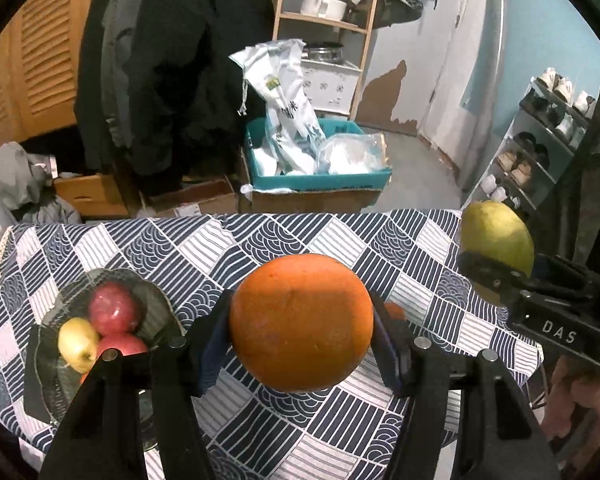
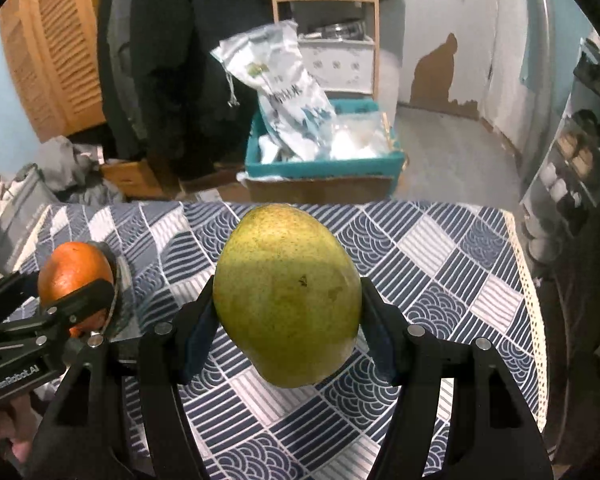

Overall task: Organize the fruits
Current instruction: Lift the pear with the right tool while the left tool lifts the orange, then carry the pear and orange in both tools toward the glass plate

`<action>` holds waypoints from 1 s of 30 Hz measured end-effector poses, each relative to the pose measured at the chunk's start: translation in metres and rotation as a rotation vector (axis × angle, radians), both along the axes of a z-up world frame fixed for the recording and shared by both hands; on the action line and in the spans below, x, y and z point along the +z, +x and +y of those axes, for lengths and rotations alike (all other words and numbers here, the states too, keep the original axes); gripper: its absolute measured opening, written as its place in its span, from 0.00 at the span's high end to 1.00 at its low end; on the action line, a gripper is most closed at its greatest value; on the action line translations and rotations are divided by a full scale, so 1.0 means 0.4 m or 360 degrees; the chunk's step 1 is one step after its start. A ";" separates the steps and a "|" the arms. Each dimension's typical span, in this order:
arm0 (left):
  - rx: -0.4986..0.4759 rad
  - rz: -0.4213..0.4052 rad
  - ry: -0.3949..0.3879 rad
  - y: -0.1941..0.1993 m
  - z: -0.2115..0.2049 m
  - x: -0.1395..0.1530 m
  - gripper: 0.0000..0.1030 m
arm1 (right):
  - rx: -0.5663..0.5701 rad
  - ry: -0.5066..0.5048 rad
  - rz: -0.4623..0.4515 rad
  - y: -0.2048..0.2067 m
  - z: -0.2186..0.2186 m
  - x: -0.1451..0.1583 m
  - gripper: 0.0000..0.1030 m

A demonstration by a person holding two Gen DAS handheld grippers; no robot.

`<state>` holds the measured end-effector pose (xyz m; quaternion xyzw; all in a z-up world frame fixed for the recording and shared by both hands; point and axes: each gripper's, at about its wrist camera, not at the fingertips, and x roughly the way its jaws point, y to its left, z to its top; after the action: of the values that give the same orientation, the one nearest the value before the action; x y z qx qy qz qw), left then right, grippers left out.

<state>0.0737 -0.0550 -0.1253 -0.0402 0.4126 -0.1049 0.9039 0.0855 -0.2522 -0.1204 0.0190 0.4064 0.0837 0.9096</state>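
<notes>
- The left gripper (image 1: pixel 301 322) fills the lower centre of the left wrist view, its two black fingers clamped on either side of a large orange (image 1: pixel 301 322), which hangs above the table.
- The right gripper (image 2: pixel 287 296) sits in the lower centre of the right wrist view, its fingers pressed against both sides of a yellow-green mango (image 2: pixel 287 296) held upright above the tablecloth.
- Each view also shows the other tool: in the left wrist view the mango appears at the right edge of the frame; in the right wrist view the orange appears at the left edge.
- A tablecloth (image 1: pixel 340 240) with a navy and white patchwork of stripes and wave patterns covers the table across the lower half of both views.
- A dark glass bowl (image 1: pixel 156 296) rests on the cloth at the lower left of the left wrist view, partly hidden by the gripper.
- Inside the bowl lie two red apples (image 1: pixel 114 308) and a smaller yellow apple (image 1: pixel 78 344), touching one another.
- Beyond the table, at centre frame, a teal box (image 1: pixel 320 180) holds white plastic bags.
- At the right edge of the left wrist view stands a shoe rack (image 1: pixel 540 136).
- Dark coats (image 1: pixel 172 60) hang at the upper left.
</notes>
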 end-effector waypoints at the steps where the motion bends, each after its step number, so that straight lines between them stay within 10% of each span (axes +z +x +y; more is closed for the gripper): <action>1: 0.0001 -0.0008 -0.0006 -0.007 0.007 0.008 0.37 | 0.0005 0.0004 -0.0012 -0.005 0.003 0.010 0.36; 30: 0.0034 -0.0208 -0.0034 -0.121 0.115 0.149 0.37 | 0.0218 0.0113 -0.0227 -0.114 0.122 0.166 0.36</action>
<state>0.0252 -0.0090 -0.0659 -0.0474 0.3512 -0.1020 0.9295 0.0401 -0.2034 -0.0542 0.0175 0.3379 0.1611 0.9271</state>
